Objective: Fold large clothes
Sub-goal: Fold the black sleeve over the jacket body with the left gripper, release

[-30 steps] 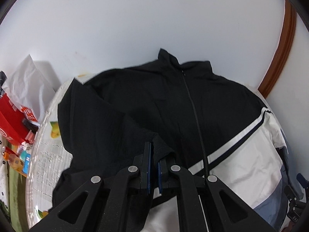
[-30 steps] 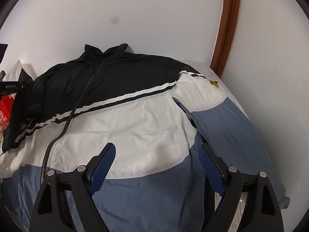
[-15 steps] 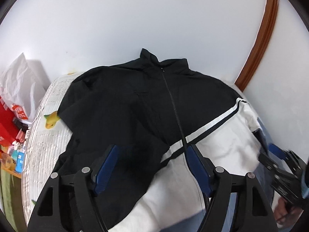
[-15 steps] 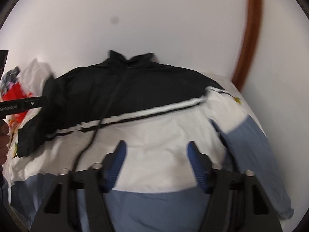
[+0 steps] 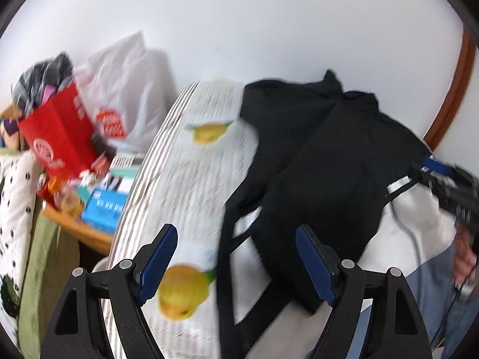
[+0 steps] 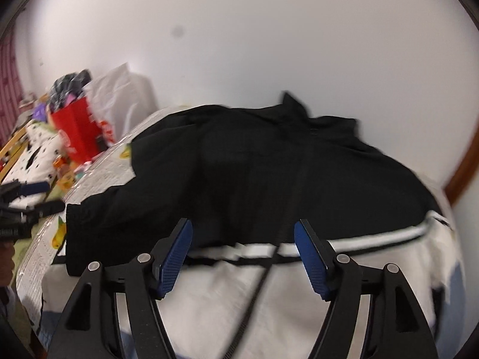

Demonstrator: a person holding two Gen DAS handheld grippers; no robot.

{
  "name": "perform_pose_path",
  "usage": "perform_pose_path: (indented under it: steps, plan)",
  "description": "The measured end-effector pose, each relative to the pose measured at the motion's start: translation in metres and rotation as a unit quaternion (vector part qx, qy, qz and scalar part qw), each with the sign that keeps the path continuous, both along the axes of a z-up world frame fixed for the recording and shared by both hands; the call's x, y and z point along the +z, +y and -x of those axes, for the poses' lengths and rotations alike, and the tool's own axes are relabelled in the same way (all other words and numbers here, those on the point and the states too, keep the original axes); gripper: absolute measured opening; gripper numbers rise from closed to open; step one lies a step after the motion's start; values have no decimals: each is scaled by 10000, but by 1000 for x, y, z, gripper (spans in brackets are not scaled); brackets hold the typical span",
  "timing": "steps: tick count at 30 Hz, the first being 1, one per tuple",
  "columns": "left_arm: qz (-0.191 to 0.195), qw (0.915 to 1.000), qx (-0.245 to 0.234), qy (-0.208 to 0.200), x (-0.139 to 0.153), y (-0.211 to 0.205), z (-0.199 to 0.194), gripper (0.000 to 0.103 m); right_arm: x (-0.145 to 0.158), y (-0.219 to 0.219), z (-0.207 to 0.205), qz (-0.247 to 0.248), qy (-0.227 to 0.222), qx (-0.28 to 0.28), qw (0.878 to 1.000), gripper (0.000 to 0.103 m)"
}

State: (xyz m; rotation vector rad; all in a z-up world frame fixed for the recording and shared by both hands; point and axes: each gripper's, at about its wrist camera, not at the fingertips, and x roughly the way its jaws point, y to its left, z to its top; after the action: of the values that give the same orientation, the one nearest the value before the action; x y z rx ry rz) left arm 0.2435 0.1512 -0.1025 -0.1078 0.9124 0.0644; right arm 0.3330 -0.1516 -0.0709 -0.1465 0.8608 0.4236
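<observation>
Black-and-white jacket spread flat mid-frame for folding, sleeve laid across; both grippers' fingers just parted, grasping nothing.

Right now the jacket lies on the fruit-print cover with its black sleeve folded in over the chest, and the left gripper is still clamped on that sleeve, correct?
Not quite. The left gripper is not clamped on the sleeve: its jaws have just been opening and stand apart with nothing between them, as the left wrist view shows. The rest holds: the jacket lies on the fruit-print cover, sleeve folded in.
</observation>
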Motion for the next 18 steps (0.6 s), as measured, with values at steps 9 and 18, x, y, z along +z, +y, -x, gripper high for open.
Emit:
perform_pose_path:
  steps: [9, 18]
  plan:
    - [580, 9979, -284, 41, -47, 21, 29, 80, -28, 54, -59, -479, 414, 627, 9960, 70]
    - [764, 9965, -343, 55, -64, 17, 26, 80, -63, 76, -111, -1124, 1083, 835, 9842, 17]
